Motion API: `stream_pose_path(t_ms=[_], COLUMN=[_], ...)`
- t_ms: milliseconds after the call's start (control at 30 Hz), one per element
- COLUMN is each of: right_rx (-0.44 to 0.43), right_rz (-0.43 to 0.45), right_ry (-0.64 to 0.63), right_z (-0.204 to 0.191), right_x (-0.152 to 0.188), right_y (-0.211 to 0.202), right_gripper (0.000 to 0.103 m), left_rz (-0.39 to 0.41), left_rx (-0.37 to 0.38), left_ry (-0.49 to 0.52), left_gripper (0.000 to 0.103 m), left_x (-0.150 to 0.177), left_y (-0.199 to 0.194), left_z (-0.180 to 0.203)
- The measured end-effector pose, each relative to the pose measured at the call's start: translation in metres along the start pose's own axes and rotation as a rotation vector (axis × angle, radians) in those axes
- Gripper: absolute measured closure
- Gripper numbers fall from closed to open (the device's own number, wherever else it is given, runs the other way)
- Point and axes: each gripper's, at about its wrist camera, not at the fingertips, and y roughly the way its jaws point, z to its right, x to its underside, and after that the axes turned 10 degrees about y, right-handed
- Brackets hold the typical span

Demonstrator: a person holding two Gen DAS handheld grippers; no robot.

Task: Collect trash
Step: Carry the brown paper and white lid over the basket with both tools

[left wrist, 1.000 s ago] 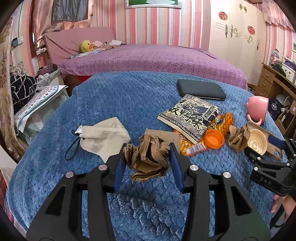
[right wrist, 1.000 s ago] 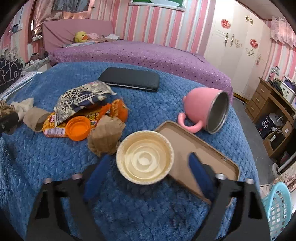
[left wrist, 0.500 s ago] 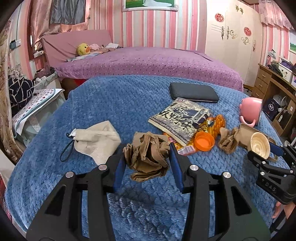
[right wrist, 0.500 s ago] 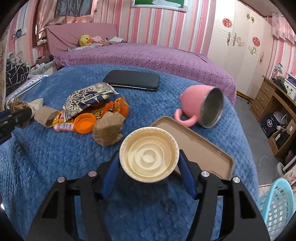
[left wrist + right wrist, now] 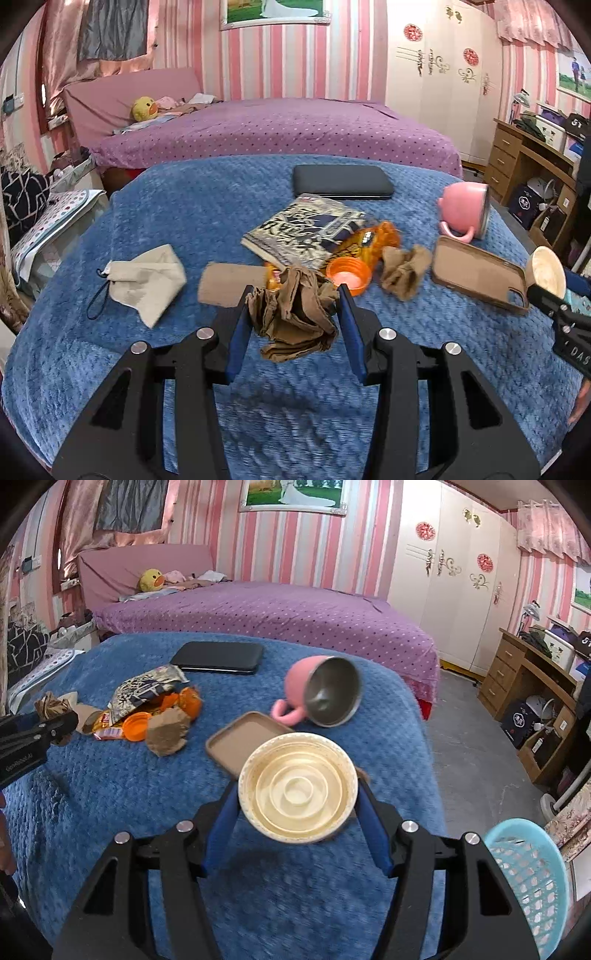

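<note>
1. Trash in our left hand-held gripper point(image 5: 293, 314): crumpled brown paper point(image 5: 295, 314) clamped above the blue blanket point(image 5: 184, 221);
2. our right hand-held gripper point(image 5: 297, 812), jaws just narrowed, grips a cream paper cup point(image 5: 297, 788).

Your left tool point(image 5: 293, 297) is matte black, two angular arms with triangular cut-outs, tipped by flat blue pads point(image 5: 236, 332). Round silver screws point(image 5: 204, 333) sit on top of each arm, two to a side. Your right tool point(image 5: 297, 794) has the same build: black frame, blue pads point(image 5: 373, 823), silver screws point(image 5: 409, 826). From the left wrist view its side carries white lettering reading "DAS"; the white lettering on the left tool's side, seen from the right wrist view, is too blurred to read.
</note>
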Motion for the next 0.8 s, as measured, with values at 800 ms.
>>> stream_pose_path(t_ms=[800], right_rx=[0.097], right_rz=[0.047], right_ry=[0.103], right_z=[0.112], right_x=[0.004], right_y=[-0.045], right_gripper=[0.042], left_rz=[0.06], left_rx=[0.085], left_ry=[0.12], left_gripper=[0.06], left_x=[-0.002], left_y=[-0.03], left_z=[0.088])
